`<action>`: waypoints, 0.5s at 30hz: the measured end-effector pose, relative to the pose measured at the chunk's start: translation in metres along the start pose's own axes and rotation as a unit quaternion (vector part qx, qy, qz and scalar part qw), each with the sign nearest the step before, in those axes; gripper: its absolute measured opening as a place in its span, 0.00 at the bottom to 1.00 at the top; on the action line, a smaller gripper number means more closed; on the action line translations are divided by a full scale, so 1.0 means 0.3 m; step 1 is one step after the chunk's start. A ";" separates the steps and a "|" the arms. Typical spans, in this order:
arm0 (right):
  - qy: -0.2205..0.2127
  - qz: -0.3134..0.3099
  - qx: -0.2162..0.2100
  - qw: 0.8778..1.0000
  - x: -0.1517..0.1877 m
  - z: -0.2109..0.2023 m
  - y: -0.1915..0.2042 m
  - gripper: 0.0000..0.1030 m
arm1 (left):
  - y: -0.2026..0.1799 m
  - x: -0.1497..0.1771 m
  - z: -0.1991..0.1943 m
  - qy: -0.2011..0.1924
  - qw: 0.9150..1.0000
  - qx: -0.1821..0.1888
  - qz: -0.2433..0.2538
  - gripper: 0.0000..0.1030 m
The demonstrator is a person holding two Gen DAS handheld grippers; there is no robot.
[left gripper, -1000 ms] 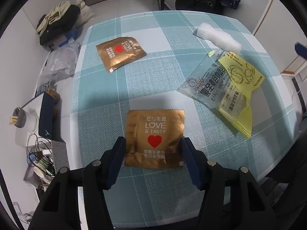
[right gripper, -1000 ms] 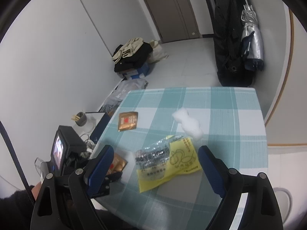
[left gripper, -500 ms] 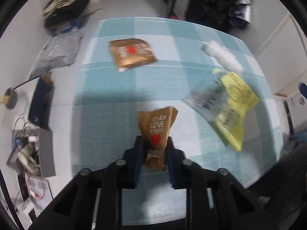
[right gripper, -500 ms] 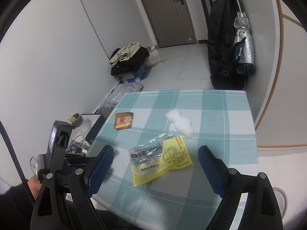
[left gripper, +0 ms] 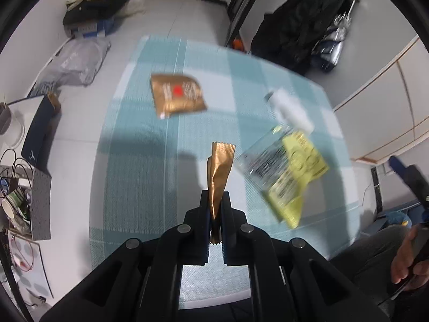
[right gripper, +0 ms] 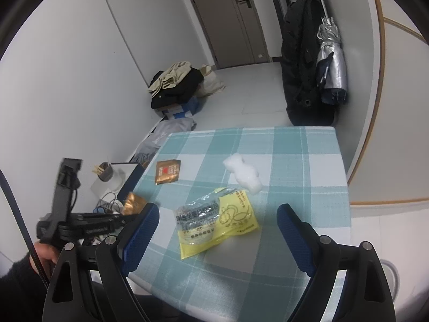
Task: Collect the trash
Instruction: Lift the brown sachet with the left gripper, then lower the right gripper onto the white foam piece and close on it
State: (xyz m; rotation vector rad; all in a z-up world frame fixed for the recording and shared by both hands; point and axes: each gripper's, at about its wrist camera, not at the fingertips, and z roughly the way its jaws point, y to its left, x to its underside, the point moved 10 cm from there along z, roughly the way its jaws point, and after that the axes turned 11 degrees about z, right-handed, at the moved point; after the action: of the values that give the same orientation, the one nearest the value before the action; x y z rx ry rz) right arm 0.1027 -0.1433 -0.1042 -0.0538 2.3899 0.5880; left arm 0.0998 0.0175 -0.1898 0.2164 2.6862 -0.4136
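My left gripper (left gripper: 215, 201) is shut on a gold snack wrapper (left gripper: 219, 166), held edge-on above the checked tablecloth (left gripper: 139, 177). The held wrapper also shows in the right wrist view (right gripper: 133, 203), lifted off the table's left edge. A second gold wrapper (left gripper: 177, 95) lies flat farther back and shows in the right wrist view too (right gripper: 167, 171). A yellow and clear plastic bag (right gripper: 217, 217) and a white foam piece (right gripper: 244, 174) lie mid-table. My right gripper (right gripper: 217, 233) is open and empty, above the table's near edge.
Clutter sits on the floor left of the table: a dark box (left gripper: 36, 134), cables and a cup (right gripper: 106, 171). Clothes are piled on a box (right gripper: 177, 86) by the wall. A black bag and umbrella (right gripper: 308, 61) hang at the back right.
My left gripper closed on the near gold wrapper and lifted it off the table, moving up and left. The right gripper stayed open and shifted only slightly.
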 end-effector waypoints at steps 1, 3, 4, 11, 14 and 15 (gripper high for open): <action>0.000 -0.004 0.002 1.000 -0.012 0.000 -0.006 0.87 | -0.008 -0.010 -0.013 -0.007 1.000 0.006 -0.001 0.03; -0.001 -0.011 0.010 1.000 -0.034 0.003 -0.023 0.87 | -0.025 -0.043 -0.047 -0.029 1.000 0.007 0.005 0.03; 0.002 -0.013 0.013 1.000 -0.042 0.009 -0.032 0.87 | -0.033 -0.060 -0.060 -0.038 0.999 0.009 0.009 0.03; 0.027 -0.051 0.035 0.998 -0.123 0.131 -0.070 0.87 | -0.094 -0.181 -0.164 -0.106 0.993 0.053 0.014 0.03; 0.039 -0.065 0.038 0.996 -0.153 0.214 -0.074 0.87 | -0.100 -0.209 -0.176 -0.116 0.992 0.057 0.014 0.03; 0.045 -0.065 0.036 0.996 -0.163 0.250 -0.075 0.87 | -0.102 -0.221 -0.180 -0.119 0.991 0.058 0.014 0.03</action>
State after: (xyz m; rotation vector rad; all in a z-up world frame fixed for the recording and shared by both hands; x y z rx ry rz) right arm 0.1899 -0.1370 -0.1335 -0.2069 2.4712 0.4480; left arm 0.1328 -0.0002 -0.1070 0.2226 2.4249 -0.5523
